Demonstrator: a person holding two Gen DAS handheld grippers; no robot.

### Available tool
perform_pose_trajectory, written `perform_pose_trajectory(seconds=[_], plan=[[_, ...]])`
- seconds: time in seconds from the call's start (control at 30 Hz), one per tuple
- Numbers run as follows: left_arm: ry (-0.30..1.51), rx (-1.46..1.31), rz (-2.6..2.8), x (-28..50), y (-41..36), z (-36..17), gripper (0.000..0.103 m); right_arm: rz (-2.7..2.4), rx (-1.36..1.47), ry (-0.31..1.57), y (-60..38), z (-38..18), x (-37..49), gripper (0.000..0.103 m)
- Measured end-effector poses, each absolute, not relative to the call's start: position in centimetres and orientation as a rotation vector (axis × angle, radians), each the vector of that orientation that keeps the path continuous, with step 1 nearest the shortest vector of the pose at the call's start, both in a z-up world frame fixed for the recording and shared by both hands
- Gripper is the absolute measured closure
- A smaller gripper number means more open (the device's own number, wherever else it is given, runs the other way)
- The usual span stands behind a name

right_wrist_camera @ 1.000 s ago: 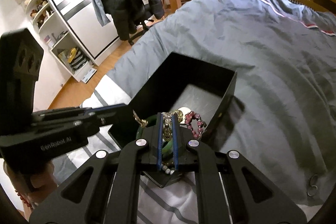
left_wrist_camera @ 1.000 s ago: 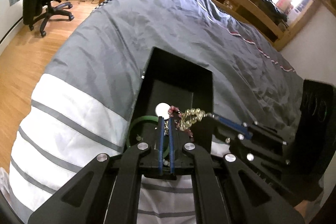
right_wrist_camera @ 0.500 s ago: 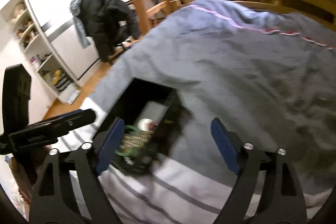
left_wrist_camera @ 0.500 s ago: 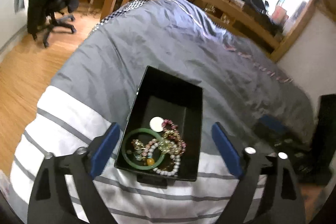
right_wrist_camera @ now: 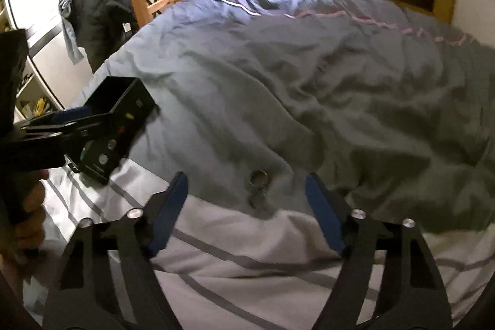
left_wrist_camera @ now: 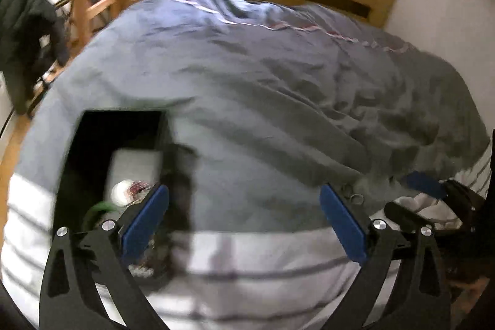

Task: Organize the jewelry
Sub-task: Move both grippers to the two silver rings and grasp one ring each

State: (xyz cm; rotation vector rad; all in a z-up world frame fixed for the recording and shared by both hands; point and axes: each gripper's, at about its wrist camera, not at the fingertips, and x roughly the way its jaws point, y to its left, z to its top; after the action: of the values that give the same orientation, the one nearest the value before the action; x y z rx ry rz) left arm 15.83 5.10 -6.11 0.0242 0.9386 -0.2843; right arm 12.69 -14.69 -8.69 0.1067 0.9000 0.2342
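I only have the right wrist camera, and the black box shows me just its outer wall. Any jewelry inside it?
Observer: Yes. The left wrist view looks into the black box: a green bangle, a white round piece and red beads, all blurred.
Operator: Is the left gripper holding anything?
Observer: No, the left gripper is wide open and empty.
Operator: Where are the rings from there?
Observer: The rings lie on the duvet beside its right fingertip.
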Motion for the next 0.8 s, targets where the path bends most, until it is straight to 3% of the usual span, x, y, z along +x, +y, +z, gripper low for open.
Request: perform_pose_trajectory(seconds=[0.07,0.13,0.2,0.37,0.5,0.63,0.8], plan=[[0.956,-0.004,-0.352,16.8,3.7,-7.0,0.007,0.235,0.121,0.911,-15.1,-10.0,12.8,0.046],[0.979,-0.026,-0.436,17.8,2.2,-8.3,0.017,0.246,0.132,0.921,-15.3,-11.3,13.3,0.055],[1.01,0.001,-0.483,18.5,0.7,-9.7,0.035,0.258,0.14,0.922,-15.0,-12.0,13.7,0.061],[1.057,0.112,-0.585,19.2,-2.3,-12.5,0.051,0.291,0.124,0.906,-14.3,-13.3,14.7,0.067],[1.062,0.089,-0.702,20.4,-3.9,-13.5,0.051,0.288,0.112,0.969,-13.8,-15.4,15.5,0.069],[1.069,0.079,-0.764,21.0,-5.0,-14.1,0.052,0.269,0.098,0.988,-13.8,-16.1,15.8,0.081],[1.057,0.08,-0.807,20.2,-5.1,-13.4,0.057,0.254,0.094,1.002,-14.4,-15.7,15.3,0.082]])
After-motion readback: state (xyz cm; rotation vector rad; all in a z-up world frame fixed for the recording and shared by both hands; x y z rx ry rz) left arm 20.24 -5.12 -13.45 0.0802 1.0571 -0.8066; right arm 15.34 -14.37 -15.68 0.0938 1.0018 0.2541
